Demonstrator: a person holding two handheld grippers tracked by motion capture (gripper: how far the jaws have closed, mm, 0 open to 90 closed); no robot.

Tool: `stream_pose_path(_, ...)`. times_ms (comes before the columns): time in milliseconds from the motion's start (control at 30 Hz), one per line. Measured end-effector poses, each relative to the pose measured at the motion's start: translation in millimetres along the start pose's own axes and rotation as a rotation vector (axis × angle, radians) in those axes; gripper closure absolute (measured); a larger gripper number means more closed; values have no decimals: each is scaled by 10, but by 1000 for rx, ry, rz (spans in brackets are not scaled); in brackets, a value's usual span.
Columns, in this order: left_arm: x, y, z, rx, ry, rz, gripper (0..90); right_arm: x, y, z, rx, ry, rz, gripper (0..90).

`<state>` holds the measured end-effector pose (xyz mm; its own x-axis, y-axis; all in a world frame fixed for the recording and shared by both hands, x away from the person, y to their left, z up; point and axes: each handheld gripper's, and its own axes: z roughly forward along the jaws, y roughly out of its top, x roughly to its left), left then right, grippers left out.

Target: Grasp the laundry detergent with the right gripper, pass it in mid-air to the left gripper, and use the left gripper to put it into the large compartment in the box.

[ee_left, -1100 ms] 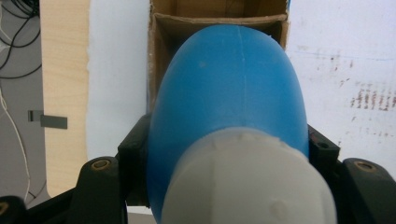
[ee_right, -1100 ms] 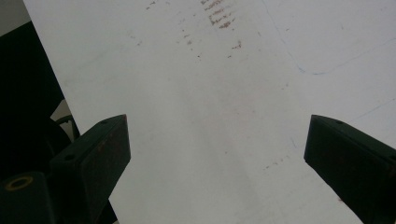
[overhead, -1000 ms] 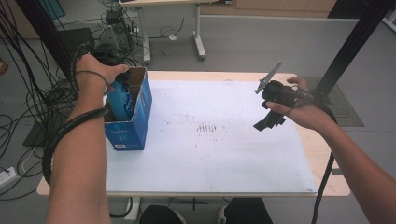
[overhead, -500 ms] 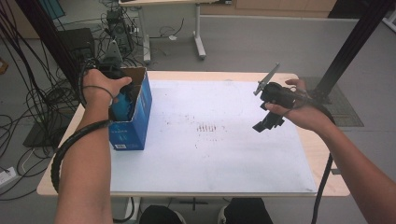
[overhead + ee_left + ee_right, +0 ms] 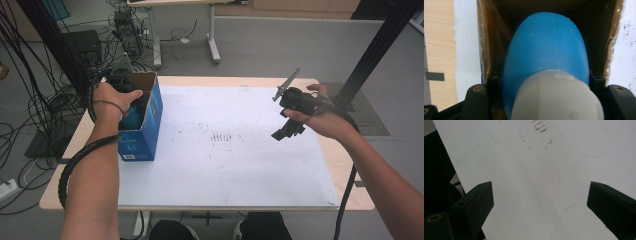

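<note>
The left tongs (image 5: 544, 100) grip a blue bottle (image 5: 546, 47) inside the box (image 5: 145, 135) at the surface's left (right tongs (image 5: 539, 202) released, idle); next, let go.

A wooden table (image 5: 330, 150) carries a white sheet (image 5: 240, 165) with dark smudges (image 5: 222, 136) near its middle.

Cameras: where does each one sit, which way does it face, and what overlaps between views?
High view: above the person's side, looking forward and down; both forearms, right gripper open.
Left gripper view: on the left gripper, looking into the cardboard box; jaws clamp a blue bottle.
Right gripper view: facing the white mat, jaws apart.
Shared: box, mat.
</note>
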<state>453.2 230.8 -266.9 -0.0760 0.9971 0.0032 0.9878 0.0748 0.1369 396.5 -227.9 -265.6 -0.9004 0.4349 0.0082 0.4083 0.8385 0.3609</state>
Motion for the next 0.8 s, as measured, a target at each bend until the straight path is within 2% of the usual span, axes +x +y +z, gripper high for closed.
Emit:
stream_pose_path(367, 11, -16, 135, 16, -2, 12, 372, -25, 8, 14, 9, -6, 1, 71)
stream_pose_path(533, 30, -35, 133, -2, -8, 9, 372, -32, 10, 16, 8, -8, 1, 71)
stream_pose_path(800, 33, -79, 145, -1, -8, 15, 370, -40, 11, 9, 8, -12, 3, 71)
